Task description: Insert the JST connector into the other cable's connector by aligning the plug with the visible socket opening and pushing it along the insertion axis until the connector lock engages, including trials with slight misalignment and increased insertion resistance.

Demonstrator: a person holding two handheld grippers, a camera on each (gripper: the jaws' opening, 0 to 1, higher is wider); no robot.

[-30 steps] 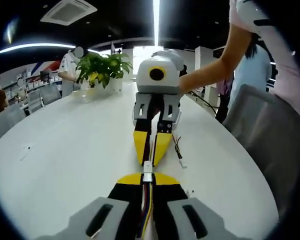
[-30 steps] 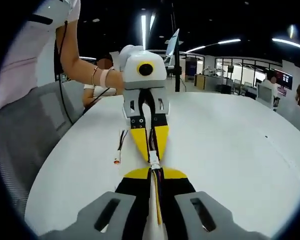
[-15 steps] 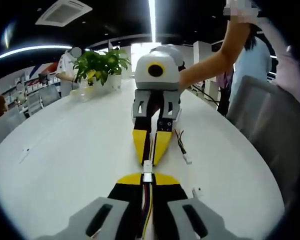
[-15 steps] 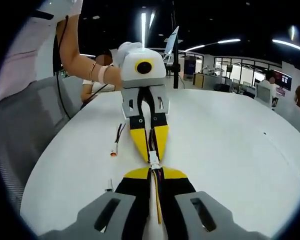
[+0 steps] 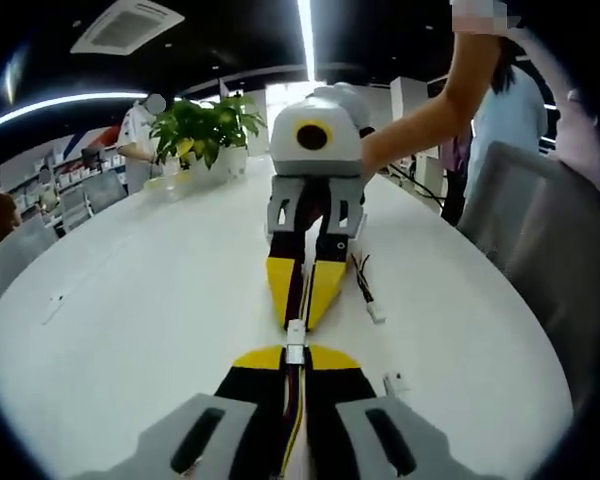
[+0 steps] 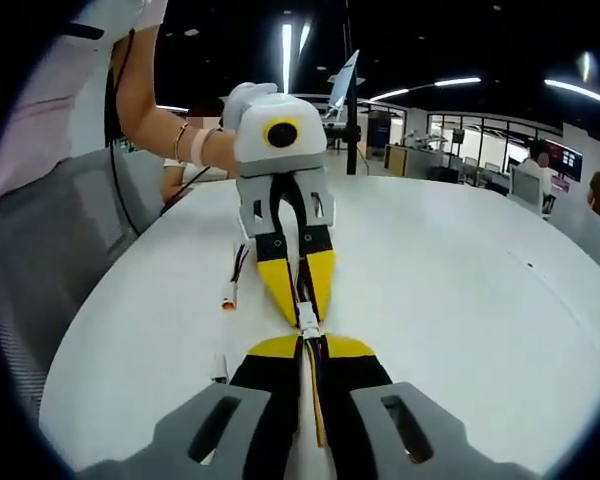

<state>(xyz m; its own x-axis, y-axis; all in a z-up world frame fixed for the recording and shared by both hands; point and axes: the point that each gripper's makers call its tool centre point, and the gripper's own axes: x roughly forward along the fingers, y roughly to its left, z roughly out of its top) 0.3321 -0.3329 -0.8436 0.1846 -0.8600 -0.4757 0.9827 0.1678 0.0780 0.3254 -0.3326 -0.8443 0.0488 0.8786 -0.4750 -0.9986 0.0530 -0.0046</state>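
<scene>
Yellow-tipped left gripper (image 5: 295, 352) pinches connector (image 5: 295, 338) (closed tight).

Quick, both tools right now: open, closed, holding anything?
Left tool: closed on its cable's white connector.
Right tool: closed on the other cable's white connector, tip to tip.

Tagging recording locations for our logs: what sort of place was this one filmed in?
Probably an open-plan office: a large white table with a potted plant, a grey office chair beside it, and desks with monitors in the background under strip ceiling lights.
</scene>
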